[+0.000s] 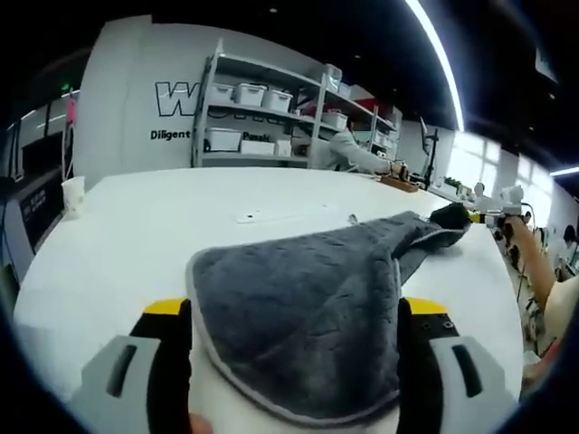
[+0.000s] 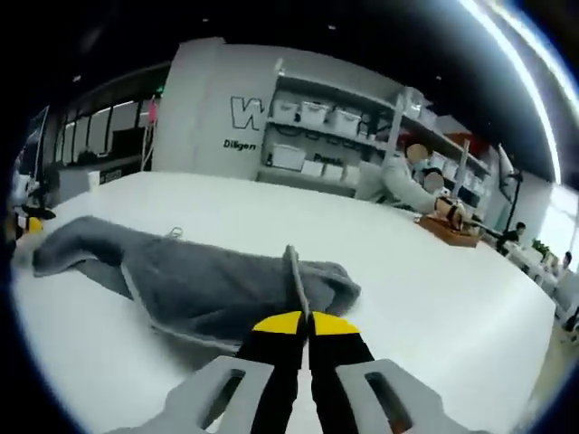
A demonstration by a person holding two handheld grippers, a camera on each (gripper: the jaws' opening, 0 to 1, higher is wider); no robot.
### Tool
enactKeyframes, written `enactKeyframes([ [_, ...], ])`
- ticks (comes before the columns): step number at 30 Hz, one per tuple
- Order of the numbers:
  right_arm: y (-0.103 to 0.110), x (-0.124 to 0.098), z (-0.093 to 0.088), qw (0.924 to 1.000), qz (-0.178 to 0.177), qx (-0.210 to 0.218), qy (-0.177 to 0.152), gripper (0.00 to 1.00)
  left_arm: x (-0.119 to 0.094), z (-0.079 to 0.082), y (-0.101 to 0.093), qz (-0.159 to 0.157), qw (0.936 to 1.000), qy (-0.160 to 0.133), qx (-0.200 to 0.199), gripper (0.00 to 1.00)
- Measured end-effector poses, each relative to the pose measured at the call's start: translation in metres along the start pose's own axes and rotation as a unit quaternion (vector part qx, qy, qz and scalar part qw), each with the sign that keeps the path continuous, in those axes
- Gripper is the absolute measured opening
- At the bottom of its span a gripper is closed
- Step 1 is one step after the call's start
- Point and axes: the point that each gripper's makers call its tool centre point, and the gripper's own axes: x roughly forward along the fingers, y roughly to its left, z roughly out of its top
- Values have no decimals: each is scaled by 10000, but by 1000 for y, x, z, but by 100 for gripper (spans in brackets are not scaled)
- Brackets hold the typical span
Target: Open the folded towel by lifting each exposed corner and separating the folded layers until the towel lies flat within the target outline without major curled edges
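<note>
**Towel pinched on the right, draped on the left**

Left gripper view: my left gripper [image 1: 294, 330] stands released, jaws wide apart. The grey towel [image 1: 308, 307] lies between them on the white table [image 1: 136, 235], stretching ahead toward my right gripper [image 1: 478, 215].

Right gripper view: my right gripper [image 2: 304, 318] is clenched on the towel's [image 2: 194, 276] edge; the rest trails off to its left.

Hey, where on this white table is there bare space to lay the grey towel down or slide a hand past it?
In the left gripper view, the table is bare between the towel and the paper cup. In the right gripper view, bare tabletop runs from the towel toward the wooden tray. It's crowded at the left gripper and right gripper, both amid cloth.
</note>
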Motion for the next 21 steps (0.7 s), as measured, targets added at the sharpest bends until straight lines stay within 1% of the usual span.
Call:
enactKeyframes([
  [3,-7,-6,-18,9996,-55,284,56,0,0,-1,0,3,10000,9,-8,92],
  [4,-9,-7,-23,9994,-24,335,95,0,-1,-1,0,3,10000,7,-6,92],
  [6,-9,-7,-25,9993,-15,353,111,0,-1,-1,0,2,10000,6,-6,92],
  [10,-21,-11,-49,9980,-110,574,251,0,0,0,0,-11,10000,9,16,92],
  [12,-23,-12,-53,9976,-143,618,277,0,-1,0,0,-18,10000,3,14,92],
  [13,-28,-14,-62,9969,-217,653,374,0,-1,0,0,-19,10000,9,3,92],
  [15,-31,-14,-71,9963,-258,661,494,0,-1,-1,1,1,10000,38,9,92],
  [17,-32,-14,-74,9961,-269,659,531,0,-1,-1,1,6,10000,39,10,92],
  [19,-35,-15,-87,9950,-354,571,733,0,0,-1,1,-7,10000,31,11,92],
  [21,-37,-15,-92,9945,-377,556,804,0,0,-1,0,-11,10000,39,12,92],
])
